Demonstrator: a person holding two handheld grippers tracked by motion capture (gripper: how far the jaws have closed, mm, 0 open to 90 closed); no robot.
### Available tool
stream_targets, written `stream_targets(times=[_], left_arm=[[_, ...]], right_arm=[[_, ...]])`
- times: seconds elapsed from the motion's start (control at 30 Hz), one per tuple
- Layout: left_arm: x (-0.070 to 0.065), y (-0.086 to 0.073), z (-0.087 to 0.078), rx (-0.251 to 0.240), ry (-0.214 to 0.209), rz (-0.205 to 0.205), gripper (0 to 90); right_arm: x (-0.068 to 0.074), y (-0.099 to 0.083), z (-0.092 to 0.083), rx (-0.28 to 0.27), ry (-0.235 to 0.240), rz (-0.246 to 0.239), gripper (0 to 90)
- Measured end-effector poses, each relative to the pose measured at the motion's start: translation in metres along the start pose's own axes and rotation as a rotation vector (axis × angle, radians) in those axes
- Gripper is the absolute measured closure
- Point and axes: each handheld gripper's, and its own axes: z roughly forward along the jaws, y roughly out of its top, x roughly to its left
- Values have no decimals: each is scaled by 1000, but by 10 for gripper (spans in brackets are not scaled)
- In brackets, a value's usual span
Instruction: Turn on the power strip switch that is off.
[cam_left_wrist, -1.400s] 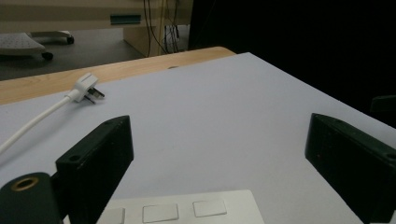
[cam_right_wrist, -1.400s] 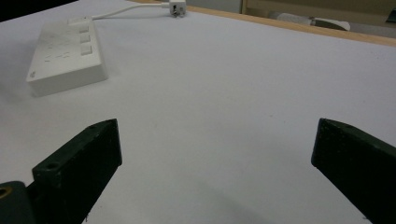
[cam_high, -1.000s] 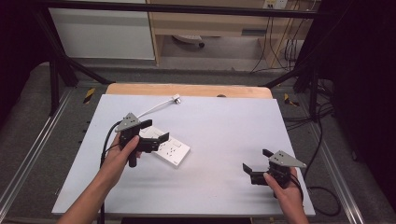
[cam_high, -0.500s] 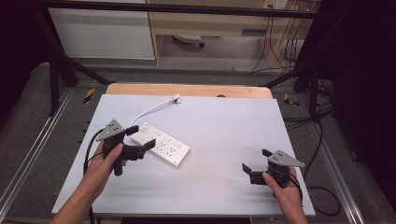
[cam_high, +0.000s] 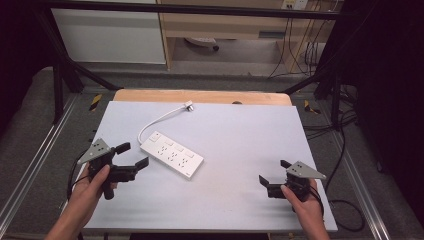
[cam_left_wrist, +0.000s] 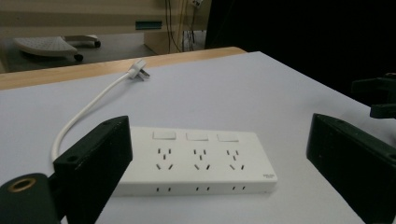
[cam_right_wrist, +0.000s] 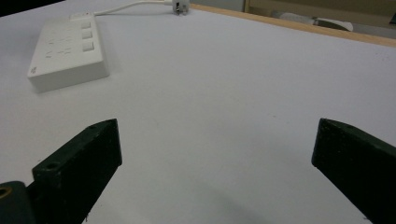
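one white power strip (cam_high: 172, 155) with three switches lies between two claws, left claw (cam_high: 131, 158) and right claw (cam_high: 272, 174), both released.

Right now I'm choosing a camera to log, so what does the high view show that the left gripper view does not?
High view alone: both hands, the left gripper whole, the floor, the whole table. Left gripper view alone: the power strip's three switches and socket slots close up, framed by its open jaws. Both: power strip, white cable, plug, right gripper.
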Motion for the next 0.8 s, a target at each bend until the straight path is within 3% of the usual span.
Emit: stream_targets(times=[0.2,0.47,0.57,0.8], left_arm=[[11,-11,-22,-12,43,-10,70],[25,-36,-36,-7,101,-17,73],[28,-47,-38,-9,96,-42,80],[29,-67,-32,69,117,-11,95]], right_arm=[[1,0,0,3,1,0,20],[1,0,0,3,1,-1,20],[0,0,0,4,-2,-3,20],[0,-2,4,23,-11,-5,20]])
